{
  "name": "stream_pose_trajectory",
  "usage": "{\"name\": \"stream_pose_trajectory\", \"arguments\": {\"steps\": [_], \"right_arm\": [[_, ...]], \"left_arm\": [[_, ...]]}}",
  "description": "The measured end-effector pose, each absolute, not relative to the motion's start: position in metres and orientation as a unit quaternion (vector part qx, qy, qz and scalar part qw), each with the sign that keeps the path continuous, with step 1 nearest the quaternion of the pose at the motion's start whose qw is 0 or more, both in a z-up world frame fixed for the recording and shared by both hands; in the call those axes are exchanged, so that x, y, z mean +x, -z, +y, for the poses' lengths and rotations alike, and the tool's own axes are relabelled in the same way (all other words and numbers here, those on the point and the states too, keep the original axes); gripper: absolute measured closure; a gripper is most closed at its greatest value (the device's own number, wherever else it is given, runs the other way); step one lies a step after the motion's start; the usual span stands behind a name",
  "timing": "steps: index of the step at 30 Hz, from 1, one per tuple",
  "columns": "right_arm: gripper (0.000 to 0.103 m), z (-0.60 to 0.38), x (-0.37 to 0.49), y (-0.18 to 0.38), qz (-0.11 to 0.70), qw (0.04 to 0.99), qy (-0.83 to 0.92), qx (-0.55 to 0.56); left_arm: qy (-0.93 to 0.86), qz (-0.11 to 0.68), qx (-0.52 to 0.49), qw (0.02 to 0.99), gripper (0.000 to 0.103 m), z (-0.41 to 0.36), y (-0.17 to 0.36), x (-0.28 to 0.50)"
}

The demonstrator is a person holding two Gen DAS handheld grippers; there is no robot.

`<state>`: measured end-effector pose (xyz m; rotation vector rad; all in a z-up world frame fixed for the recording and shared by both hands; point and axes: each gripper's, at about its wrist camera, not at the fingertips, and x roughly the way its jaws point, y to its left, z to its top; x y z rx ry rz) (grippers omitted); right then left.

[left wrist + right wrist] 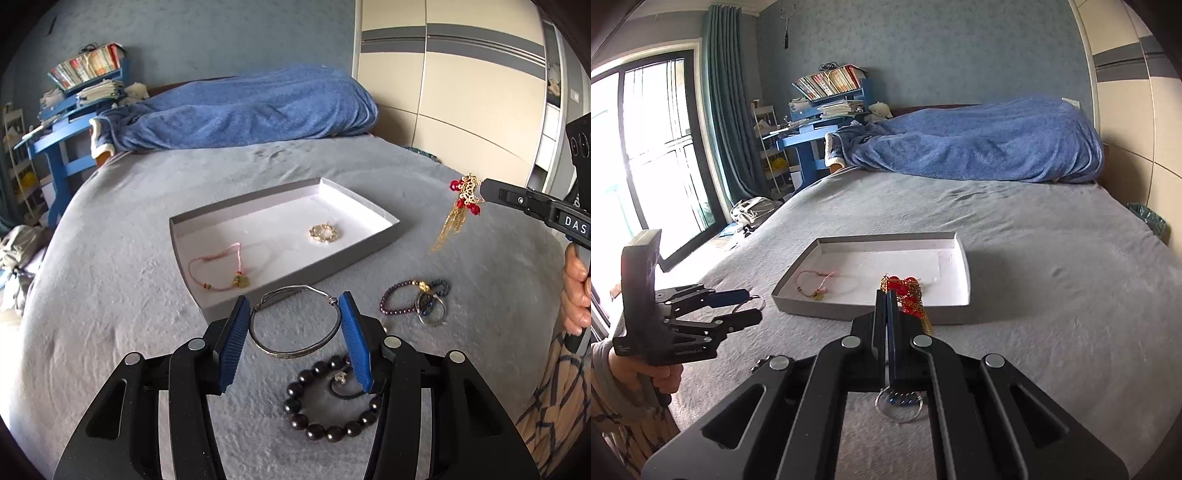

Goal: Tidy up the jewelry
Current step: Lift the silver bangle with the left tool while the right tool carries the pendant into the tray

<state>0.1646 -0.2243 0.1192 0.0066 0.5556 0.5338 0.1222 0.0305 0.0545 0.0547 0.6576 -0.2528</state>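
A grey bed (129, 258) serves as the work surface, with a shallow grey tray (207, 221) lying open near its middle. Inside the tray rest a pink cord bracelet (218, 269) at the left and a gold ring brooch (325, 233) toward the right, well apart.

The left gripper (295, 321) holds a silver bangle (295, 325) between its blue fingers (232, 343), which stand partly spread and press on the hoop's two sides; in the right wrist view the bangle (753, 303) hangs clear of the bed. Below it on the cover lies a black bead bracelet (332, 402). To the right, near it, sit a dark purple bead strand (397, 301) and a tangle of blue beads with a metal ring (432, 306).

The right gripper (482, 190) has its fingers pressed together, pinching a gold tassel ornament (461, 206) with red beads. It dangles in the air, to the right of the tray, above the bed. A hand (576, 291) in a patterned sleeve grips the handle.

A blue blanket (251, 107) is heaped at the far end of the bed.
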Motion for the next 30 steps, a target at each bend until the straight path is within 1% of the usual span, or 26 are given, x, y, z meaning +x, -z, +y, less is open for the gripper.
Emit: {"name": "stream_pose_trajectory", "arguments": {"steps": [10,21,30], "right_arm": [[0.102,-0.214,0.199,-0.114,0.281,0.924,-0.26,-0.002],[0.102,-0.184,0.261,-0.112,0.29,0.919,-0.268,-0.013],[0.102,-0.177,0.304,-0.062,0.35,0.902,-0.252,-0.016]], "left_arm": [[0.112,0.326,0.025,0.939,0.052,0.041,-0.056,0.148],[0.113,0.337,0.02,0.935,0.052,0.03,-0.055,0.209],[0.126,0.369,0.018,0.921,0.052,0.009,-0.03,0.256]]}}
